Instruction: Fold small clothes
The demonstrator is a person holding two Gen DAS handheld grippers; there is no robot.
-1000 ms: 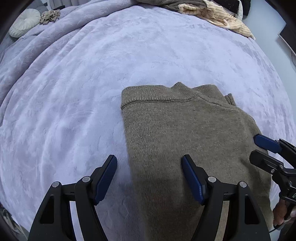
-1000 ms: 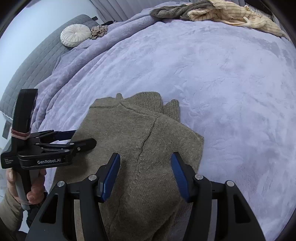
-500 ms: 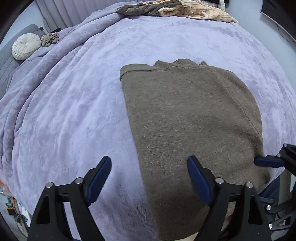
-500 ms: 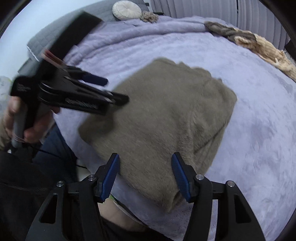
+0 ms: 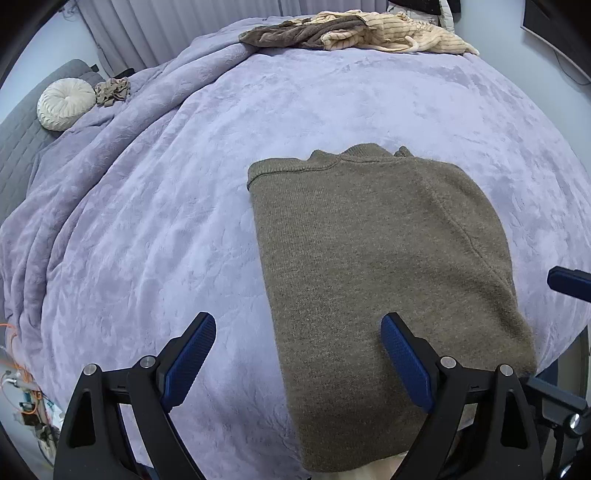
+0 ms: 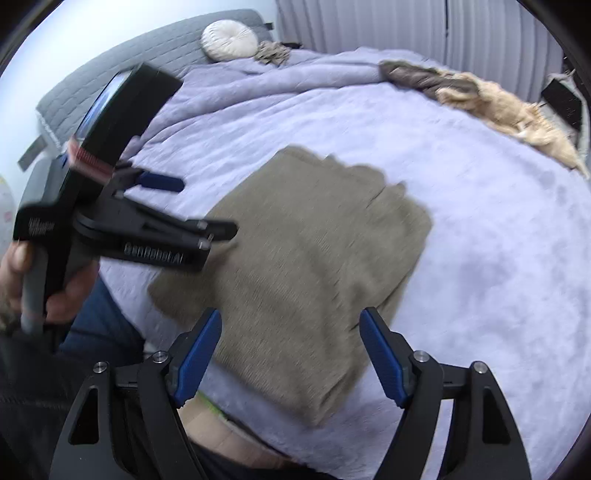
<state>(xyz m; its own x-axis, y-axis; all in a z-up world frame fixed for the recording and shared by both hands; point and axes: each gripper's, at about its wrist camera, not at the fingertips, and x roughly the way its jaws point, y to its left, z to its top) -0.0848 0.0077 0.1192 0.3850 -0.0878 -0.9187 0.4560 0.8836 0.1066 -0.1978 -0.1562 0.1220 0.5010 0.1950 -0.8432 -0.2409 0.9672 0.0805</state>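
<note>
1. Compared with a second ago, the left gripper (image 5: 297, 363) stands wider and higher above the folded olive-brown knitted sweater (image 5: 373, 280), holding nothing.
2. The right gripper (image 6: 290, 356) has swung round; its jaws are opening, nothing pressed between them, with the sweater's corner below the gap.
3. The sweater lies as a rough rectangle, ribbed collar at its far edge, on the plush lavender blanket (image 5: 192, 206), lower centre of both views.
4. A heap of brown and cream striped clothes (image 5: 354, 33) sits at the top edge.
5. The right wrist view is motion-blurred; the sweater's near edge is cut off by the left gripper's fingers (image 5: 404, 363).
</note>
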